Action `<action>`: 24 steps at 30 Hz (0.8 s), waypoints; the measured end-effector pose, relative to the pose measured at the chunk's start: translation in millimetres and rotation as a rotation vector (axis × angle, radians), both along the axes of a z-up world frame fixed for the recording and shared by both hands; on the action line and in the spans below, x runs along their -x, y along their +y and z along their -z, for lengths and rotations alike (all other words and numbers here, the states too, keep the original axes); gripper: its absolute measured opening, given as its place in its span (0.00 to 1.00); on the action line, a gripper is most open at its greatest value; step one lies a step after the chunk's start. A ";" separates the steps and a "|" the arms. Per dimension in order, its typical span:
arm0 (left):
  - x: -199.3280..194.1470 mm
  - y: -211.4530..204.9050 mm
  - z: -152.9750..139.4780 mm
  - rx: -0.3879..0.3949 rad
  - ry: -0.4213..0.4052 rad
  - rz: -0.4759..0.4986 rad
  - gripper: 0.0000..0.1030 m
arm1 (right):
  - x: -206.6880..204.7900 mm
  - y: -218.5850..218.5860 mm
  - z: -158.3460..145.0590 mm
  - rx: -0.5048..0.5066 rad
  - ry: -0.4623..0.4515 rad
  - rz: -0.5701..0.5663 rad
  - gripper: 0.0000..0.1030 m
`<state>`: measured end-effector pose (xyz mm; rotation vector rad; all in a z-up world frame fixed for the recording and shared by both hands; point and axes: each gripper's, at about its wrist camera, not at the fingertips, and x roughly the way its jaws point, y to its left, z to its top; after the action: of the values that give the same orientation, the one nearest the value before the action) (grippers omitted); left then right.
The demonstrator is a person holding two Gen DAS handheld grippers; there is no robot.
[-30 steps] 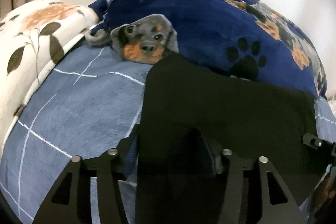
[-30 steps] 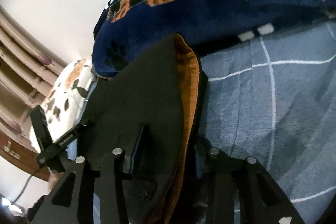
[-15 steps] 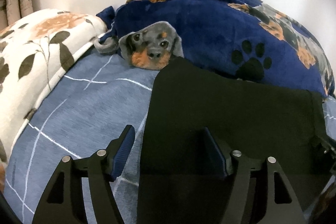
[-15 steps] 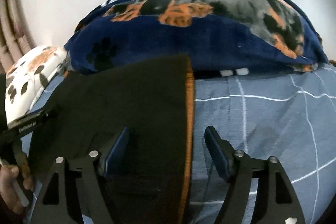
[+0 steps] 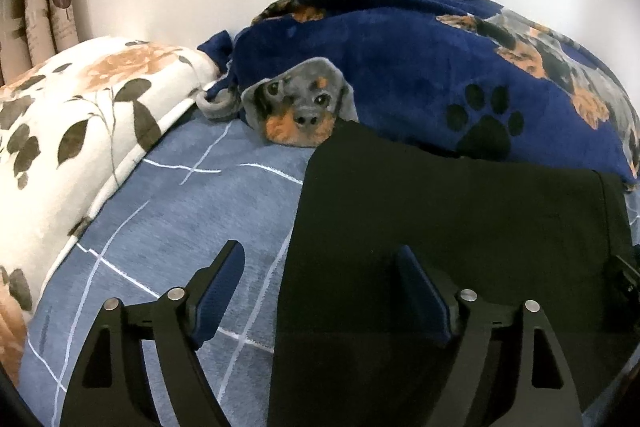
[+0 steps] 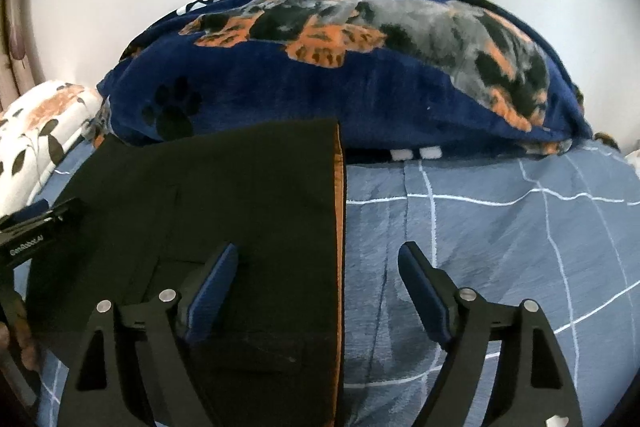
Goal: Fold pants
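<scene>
The black pants (image 5: 448, 227) lie folded flat on the blue checked bedsheet (image 5: 192, 211), far edge against the dog blanket. In the right wrist view the pants (image 6: 240, 195) show an orange inner lining (image 6: 340, 211) along their right edge. My left gripper (image 5: 320, 279) is open and empty, straddling the pants' left edge. My right gripper (image 6: 318, 277) is open and empty, straddling the right edge, left finger (image 6: 212, 291) above the fabric. The left gripper's body (image 6: 36, 231) shows at the far left of the right wrist view.
A navy dog-print blanket (image 5: 420, 75) is piled behind the pants against the white wall. A white floral pillow (image 5: 76, 131) lies to the left. Bedsheet (image 6: 500, 247) extends to the right of the pants. Curtains (image 5: 36, 11) hang at far left.
Both grippers were shut on the pants' edges a second ago. They have opened, let the fabric go and pulled back; the pants now lie flat.
</scene>
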<state>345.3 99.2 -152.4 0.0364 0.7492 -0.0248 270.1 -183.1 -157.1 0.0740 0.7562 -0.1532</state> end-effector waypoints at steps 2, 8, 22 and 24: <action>2.1 0.2 -1.5 -0.002 -0.014 -0.002 0.80 | -0.1 2.2 -0.5 0.019 -0.004 0.004 0.78; 17.3 -2.6 -11.4 -0.045 -0.099 -0.019 0.83 | 2.4 10.0 -3.7 0.081 -0.019 0.013 0.79; 153.3 2.5 -141.7 -0.057 -0.370 -0.087 1.00 | 100.7 21.5 -60.2 -0.012 -0.144 -0.001 0.84; 178.0 0.8 -169.2 -0.062 -0.416 -0.114 1.00 | 114.9 22.1 -75.3 -0.023 -0.170 -0.014 0.85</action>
<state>167.3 100.1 16.9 0.0560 0.3348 0.1120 155.2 -161.0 -81.8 0.1020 0.5889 -0.1234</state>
